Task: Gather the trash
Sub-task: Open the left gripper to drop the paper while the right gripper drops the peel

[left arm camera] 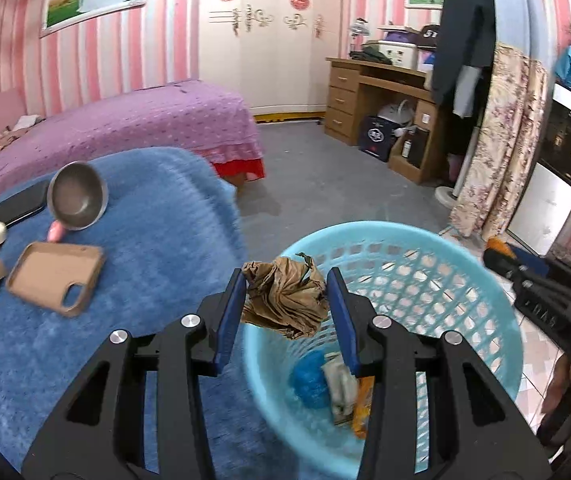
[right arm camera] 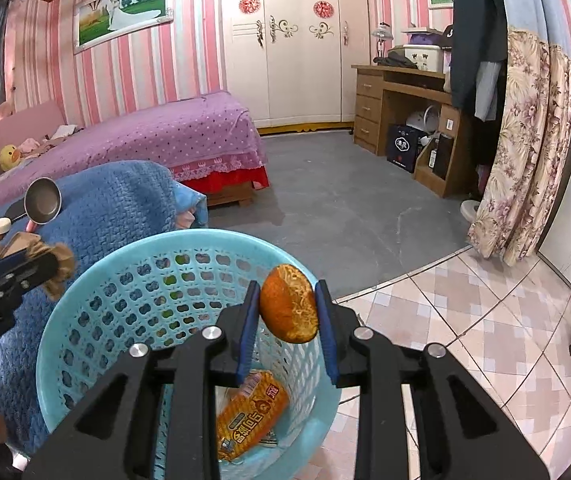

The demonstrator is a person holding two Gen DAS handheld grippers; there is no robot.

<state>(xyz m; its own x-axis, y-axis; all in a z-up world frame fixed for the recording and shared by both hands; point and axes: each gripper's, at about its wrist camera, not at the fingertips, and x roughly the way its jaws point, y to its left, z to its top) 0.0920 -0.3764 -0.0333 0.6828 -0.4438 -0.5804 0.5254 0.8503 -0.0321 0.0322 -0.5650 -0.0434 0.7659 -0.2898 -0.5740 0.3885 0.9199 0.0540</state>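
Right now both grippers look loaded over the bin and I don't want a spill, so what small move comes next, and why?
Probably open the left gripper and let the crumpled brown paper fall. It hangs just inside the blue basket rim, above trash already in there. The right gripper with its orange peel could follow.

Left hand-held gripper (left arm camera: 287,300) pads clamped on load; right hand-held gripper (right arm camera: 287,307) likewise.
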